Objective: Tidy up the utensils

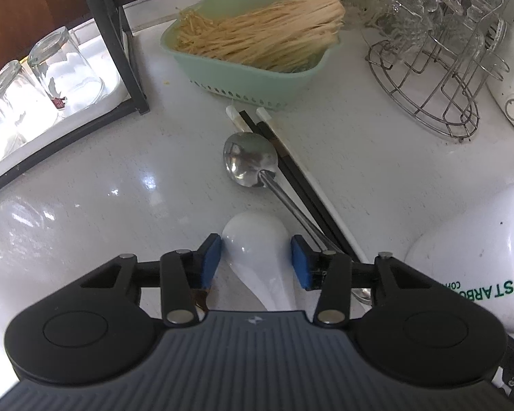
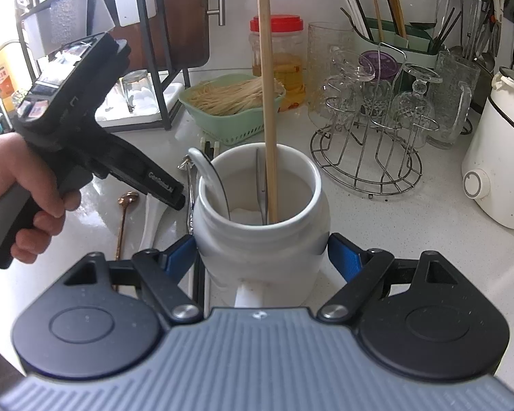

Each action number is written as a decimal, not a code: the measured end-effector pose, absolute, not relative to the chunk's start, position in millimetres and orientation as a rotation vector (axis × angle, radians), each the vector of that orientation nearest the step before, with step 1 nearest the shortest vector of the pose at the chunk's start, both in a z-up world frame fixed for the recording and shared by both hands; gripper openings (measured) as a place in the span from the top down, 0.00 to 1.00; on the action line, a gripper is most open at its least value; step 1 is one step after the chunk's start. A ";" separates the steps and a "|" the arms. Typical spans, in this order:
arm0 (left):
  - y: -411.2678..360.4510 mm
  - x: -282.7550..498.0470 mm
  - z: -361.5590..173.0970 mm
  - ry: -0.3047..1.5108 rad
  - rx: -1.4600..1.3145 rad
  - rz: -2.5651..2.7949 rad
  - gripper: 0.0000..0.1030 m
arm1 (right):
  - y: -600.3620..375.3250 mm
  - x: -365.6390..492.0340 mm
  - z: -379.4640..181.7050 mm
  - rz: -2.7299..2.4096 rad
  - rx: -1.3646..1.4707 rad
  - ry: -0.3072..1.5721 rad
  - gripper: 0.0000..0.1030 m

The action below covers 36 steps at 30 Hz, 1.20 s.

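Note:
A white ceramic spoon point(image 1: 260, 250) lies on the white counter between the fingers of my left gripper point(image 1: 255, 257). The blue pads touch or nearly touch its bowl; contact is unclear. Beyond it lie a steel spoon point(image 1: 250, 164) and black-and-white chopsticks point(image 1: 301, 185). My right gripper point(image 2: 262, 257) is shut on a white ceramic mug point(image 2: 260, 226), which also shows in the left wrist view point(image 1: 476, 257). The mug holds a wooden stick point(image 2: 268, 102), a white spoon point(image 2: 205, 167) and a metal utensil. A copper spoon point(image 2: 125, 215) lies left of the mug.
A green basket of dry noodles point(image 1: 253, 44) stands behind the utensils. A wire glass rack point(image 2: 370, 130) is to the right, a white appliance point(image 2: 500, 157) far right. A black shelf with upturned glasses point(image 1: 51, 75) is at the left. A utensil caddy point(image 2: 397, 37) stands at the back.

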<state>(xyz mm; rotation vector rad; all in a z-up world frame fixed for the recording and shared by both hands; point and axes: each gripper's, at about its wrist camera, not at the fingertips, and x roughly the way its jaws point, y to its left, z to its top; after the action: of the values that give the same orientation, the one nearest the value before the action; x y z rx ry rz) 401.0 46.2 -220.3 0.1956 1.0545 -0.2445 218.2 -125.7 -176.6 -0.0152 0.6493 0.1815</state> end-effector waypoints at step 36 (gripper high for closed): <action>104.2 324.0 -172.7 0.952 0.000 -0.263 0.95 | -110.9 220.8 -177.8 0.153 -0.013 0.635 0.17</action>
<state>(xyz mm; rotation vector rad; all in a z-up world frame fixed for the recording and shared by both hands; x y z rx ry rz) 324.0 104.2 -172.7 0.0004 0.9521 -0.2631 220.8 -110.9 -177.8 -0.0131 0.6354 0.1528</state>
